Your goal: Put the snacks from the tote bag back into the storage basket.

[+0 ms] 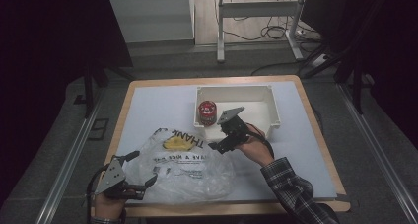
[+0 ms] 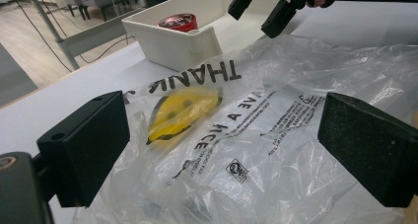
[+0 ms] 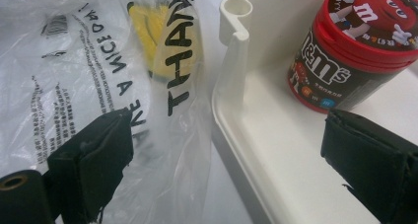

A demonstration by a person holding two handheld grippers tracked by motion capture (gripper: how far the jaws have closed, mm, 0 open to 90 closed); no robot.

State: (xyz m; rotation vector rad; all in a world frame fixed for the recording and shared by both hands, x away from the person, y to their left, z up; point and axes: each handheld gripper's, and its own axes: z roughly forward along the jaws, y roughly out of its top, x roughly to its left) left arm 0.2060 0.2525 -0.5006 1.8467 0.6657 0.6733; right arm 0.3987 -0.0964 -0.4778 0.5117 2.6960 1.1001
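Note:
A clear plastic bag (image 1: 182,165) printed with "THANK" and a yellow face lies crumpled on the near half of the table. My left gripper (image 1: 140,168) stands open at its near-left edge, and the bag (image 2: 256,110) spreads just beyond its jaws. A red-lidded M&M's can (image 1: 207,112) stands upright in the left end of a white bin (image 1: 256,93). My right gripper (image 1: 219,137) hovers open over the bin's near-left corner (image 3: 236,9), with the bag (image 3: 74,61) on one side and the can (image 3: 355,51) on the other. The right gripper (image 2: 260,9) holds nothing.
The white tabletop (image 1: 157,105) has a wooden border. The bin's right part holds nothing. A plaid sleeve (image 1: 291,189) crosses the near-right corner. A metal table frame (image 1: 256,17) and cables lie on the floor beyond the table.

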